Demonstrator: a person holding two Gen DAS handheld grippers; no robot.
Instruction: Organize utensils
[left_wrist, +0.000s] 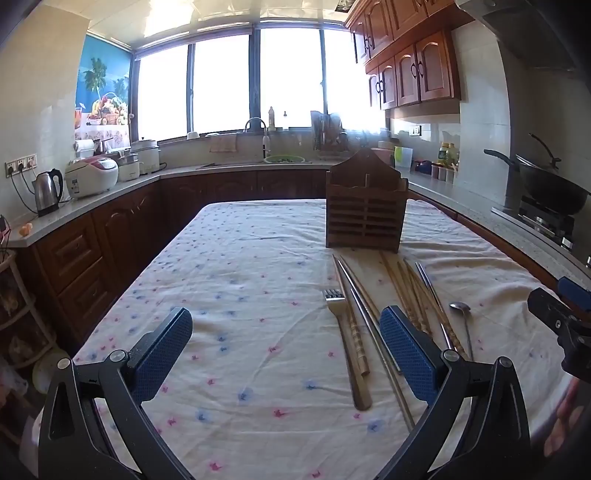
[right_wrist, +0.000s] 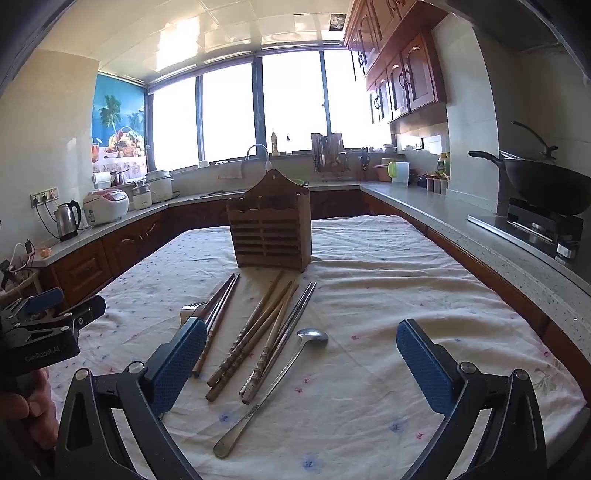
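The bench (right_wrist: 388, 295), draped in a flowered cloth, fills the middle of both views. A slatted wooden utensil holder (right_wrist: 271, 229) stands upright at centre. Below it lie bamboo chopsticks (right_wrist: 255, 332), metal chopsticks (right_wrist: 295, 317), a fork (left_wrist: 345, 339) and a spoon (right_wrist: 273, 384), fanned flat. The left tongs (left_wrist: 284, 350) and right tongs (right_wrist: 301, 369) gape wide, holding nothing.

Fork (right_wrist: 192, 309) was mostly hidden behind the right gripper's left finger pad (right_wrist: 177, 363); only its tines showed. Bamboo chopsticks (left_wrist: 413, 295) were partly covered by the left gripper's right pad (left_wrist: 408, 356). Holder (right_wrist: 271, 230) compartments' interior could not be seen.
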